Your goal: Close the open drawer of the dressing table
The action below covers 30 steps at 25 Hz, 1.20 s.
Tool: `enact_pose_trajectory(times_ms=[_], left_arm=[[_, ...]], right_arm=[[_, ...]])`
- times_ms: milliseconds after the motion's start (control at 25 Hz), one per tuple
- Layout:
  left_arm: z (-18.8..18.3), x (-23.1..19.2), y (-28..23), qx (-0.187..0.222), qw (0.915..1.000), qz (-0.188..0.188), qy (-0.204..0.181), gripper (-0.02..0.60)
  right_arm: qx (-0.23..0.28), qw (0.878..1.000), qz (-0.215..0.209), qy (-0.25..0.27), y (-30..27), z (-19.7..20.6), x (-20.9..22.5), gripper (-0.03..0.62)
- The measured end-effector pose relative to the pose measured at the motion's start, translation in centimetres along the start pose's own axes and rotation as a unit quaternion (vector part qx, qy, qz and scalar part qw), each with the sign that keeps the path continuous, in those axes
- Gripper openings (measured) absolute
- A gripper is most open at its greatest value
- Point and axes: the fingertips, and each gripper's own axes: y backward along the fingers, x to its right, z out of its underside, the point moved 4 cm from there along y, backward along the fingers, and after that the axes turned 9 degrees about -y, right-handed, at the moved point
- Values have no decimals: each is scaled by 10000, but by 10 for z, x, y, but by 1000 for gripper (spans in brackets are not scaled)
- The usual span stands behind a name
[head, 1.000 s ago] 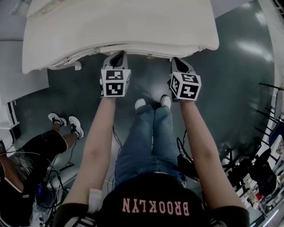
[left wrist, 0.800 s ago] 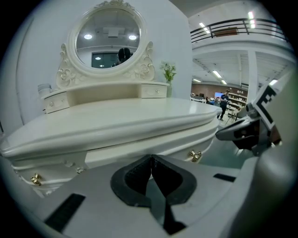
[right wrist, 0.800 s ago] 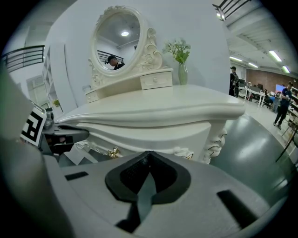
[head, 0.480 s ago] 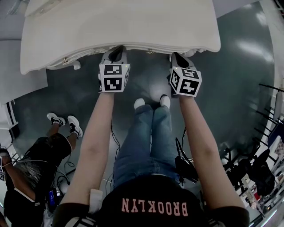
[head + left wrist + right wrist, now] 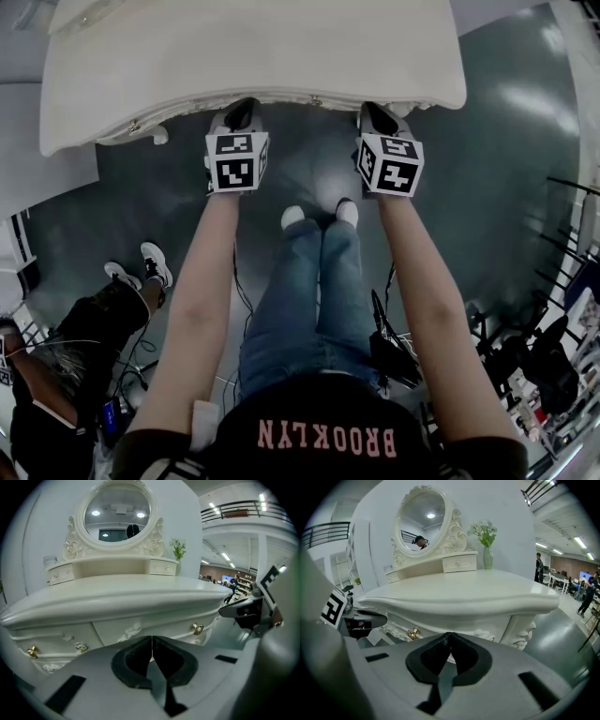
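The white dressing table (image 5: 253, 47) fills the top of the head view. Its centre drawer front (image 5: 291, 96) shows as a thin strip almost flush under the tabletop edge. My left gripper (image 5: 241, 112) and right gripper (image 5: 374, 113) both have their tips against that front, one toward each end. In the left gripper view the jaws (image 5: 152, 643) are shut and empty, right at the drawer front (image 5: 154, 629), with a gold knob (image 5: 198, 629) to the right. In the right gripper view the jaws (image 5: 450, 638) are shut too, with a gold knob (image 5: 413, 633) to their left.
An oval mirror (image 5: 117, 513) and small upper drawers sit on the tabletop, along with a vase of flowers (image 5: 487, 555). A person crouches on the grey floor at the lower left (image 5: 66, 366). Racks of goods stand at the right edge (image 5: 553, 375).
Both grippers have moved forward toward the table, and the drawer front has slid in under the tabletop edge with them. The crouching person has shifted.
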Motion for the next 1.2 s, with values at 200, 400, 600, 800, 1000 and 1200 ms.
enact_pose_trajectory(times_ms=[200,400,600,800,1000,1200], left_arm=[[0,3,8,66,10000,-16,-27,5],[-2,6,17,120,9999,-106,16,5],[-3,19,31,195,9996,-147,101,5],[-13,28,48,304,9991,-205,216,5],[-31,35,68,428,9985,-286,198,5],[-45,38,87,522,9978,-335,252,5]], right_arm=[[-41,9998,29,-211,-1,0,-1,-2],[-124,9997,46,-194,-3,0,-3,-2],[-43,9997,-75,-239,8,-5,-7,-3],[7,9995,-193,-246,31,-9,-13,-3],[75,9998,-186,-57,57,-16,-13,-3],[350,9988,-239,252,86,-31,-18,-3]])
